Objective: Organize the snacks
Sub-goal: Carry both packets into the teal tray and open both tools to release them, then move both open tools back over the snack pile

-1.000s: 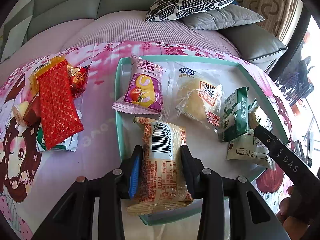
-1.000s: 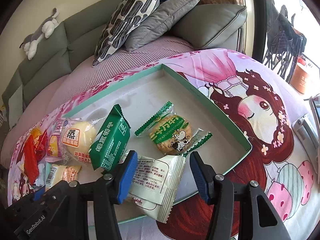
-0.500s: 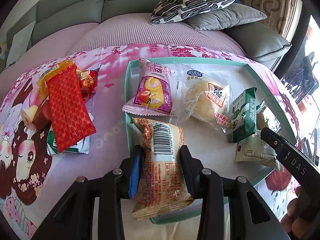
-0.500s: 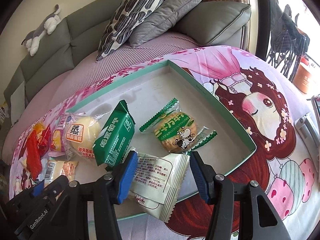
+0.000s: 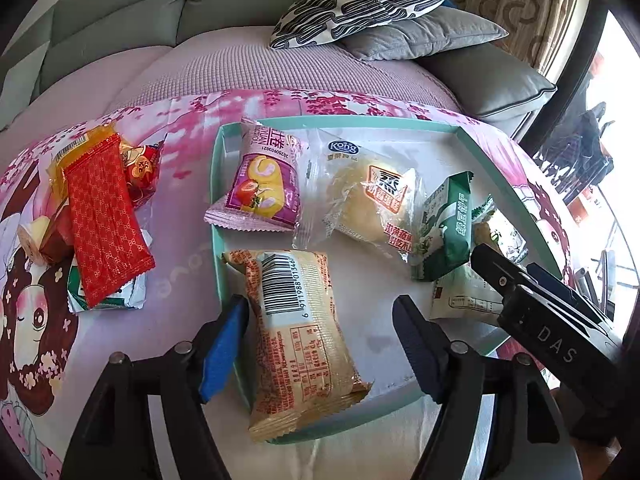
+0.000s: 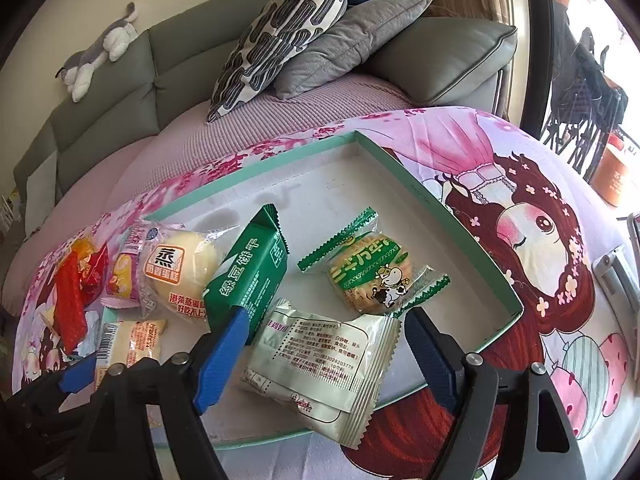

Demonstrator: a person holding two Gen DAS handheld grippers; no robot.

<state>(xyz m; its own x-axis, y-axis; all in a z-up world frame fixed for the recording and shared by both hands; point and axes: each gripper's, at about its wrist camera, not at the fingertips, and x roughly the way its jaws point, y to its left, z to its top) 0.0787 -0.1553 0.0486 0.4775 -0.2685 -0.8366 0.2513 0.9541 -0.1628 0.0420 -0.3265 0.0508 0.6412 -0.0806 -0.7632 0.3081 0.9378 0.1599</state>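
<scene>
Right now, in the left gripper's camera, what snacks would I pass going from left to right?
Red packet → pink roll cake → clear-wrapped steamed cake → green biscuit pack. The first lies on the cloth, the other three inside the tray. I left out the barcode snack, which lies under the middle ones.

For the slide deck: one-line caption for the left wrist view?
Left claw open around the barcode snack packet lying over the teal tray edge, four more snacks in the tray.
</scene>
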